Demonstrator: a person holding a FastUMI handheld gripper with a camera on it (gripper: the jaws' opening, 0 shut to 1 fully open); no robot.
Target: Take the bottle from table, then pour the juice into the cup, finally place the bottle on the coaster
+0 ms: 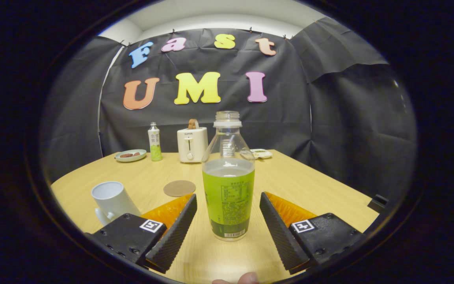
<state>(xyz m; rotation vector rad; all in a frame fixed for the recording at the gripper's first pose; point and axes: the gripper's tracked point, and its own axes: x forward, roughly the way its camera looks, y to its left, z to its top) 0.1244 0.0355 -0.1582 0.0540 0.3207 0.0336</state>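
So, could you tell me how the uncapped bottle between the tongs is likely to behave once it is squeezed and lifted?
The bottle has no cap and is over half full, so tilting it could spill juice. Its clear thin-looking wall may flex under a squeeze. The label wrap looks smooth, perhaps slippery. The open tongs flank it without touching.

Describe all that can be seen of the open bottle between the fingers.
The bottle is clear plastic with a green label around its lower body. Its cap is off. Pale liquid fills it to about the label's top. It stands upright on the table, between the open fingers of the gripper, which do not touch it.
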